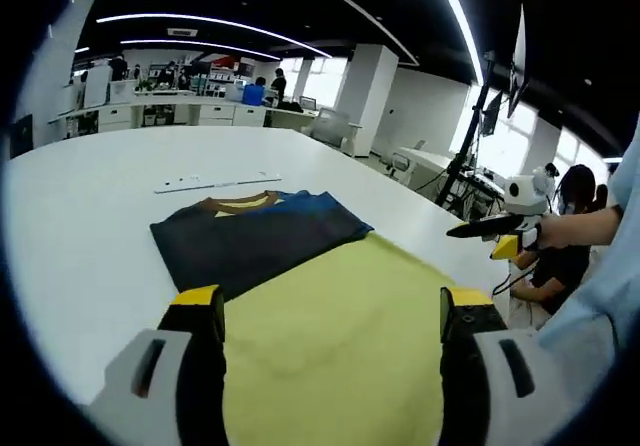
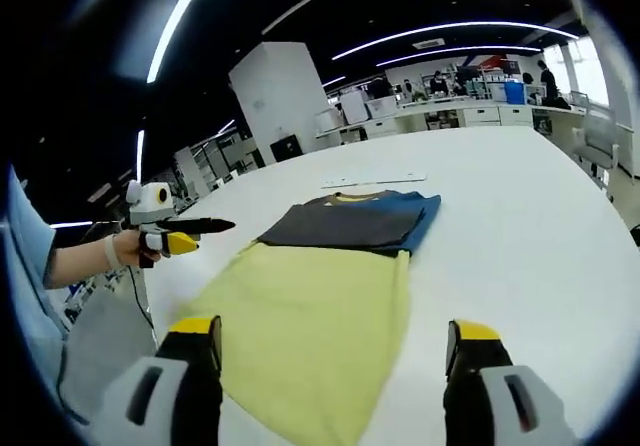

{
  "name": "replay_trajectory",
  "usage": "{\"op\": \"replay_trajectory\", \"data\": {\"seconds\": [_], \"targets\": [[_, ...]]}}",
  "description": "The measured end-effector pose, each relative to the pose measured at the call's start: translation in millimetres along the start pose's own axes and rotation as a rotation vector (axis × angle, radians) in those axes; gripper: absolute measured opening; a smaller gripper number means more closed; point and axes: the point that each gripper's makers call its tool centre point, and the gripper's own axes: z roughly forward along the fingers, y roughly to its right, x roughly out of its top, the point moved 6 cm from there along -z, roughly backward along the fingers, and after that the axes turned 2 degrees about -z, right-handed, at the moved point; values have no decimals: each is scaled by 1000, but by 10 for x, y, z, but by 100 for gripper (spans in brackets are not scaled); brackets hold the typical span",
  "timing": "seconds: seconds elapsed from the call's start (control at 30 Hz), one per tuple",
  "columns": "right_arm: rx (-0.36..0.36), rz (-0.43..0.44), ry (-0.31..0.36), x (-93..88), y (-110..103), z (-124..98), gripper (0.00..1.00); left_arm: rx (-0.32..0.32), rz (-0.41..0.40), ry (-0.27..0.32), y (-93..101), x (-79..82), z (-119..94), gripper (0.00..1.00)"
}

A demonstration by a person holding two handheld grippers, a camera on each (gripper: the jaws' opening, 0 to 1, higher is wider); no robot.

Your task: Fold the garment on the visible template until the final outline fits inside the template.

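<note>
Yellow template (image 1: 340,346) lies flat on the white desk (image 1: 90,226), and the dark shirt (image 1: 255,234) sits folded at its far end, the near edge overlapping the template, blue showing along one side. Both grippers hang above the near end, left gripper (image 1: 332,311) and right gripper (image 2: 332,334), jaws apart and gripping nothing. My read: we're mid-fold, with the bundle still off the template, so next comes a grab at the shirt's far edge to bring it over onto the yellow. Room is generous, with bare desk all round; a pale strip (image 1: 215,182) lies just beyond the collar.
</note>
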Motion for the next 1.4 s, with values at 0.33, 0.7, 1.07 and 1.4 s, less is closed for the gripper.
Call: {"op": "replay_trajectory", "data": {"seconds": [0.33,0.7,1.07,1.4], "targets": [[41,-2,-49,-158,-80,-19,79,29,-39,-47,-14,-271,-326,82],[43,-33,-141,-475,-101,-86,69,37,-89,-142,-84,-623,-772,78],[72,-23,-208,-631,-148,-198,53,18,-117,-213,4,-889,-912,68],[51,-16,-231,-705,-82,-276,50,29,-152,-249,-12,-1016,-1000,61]]}}
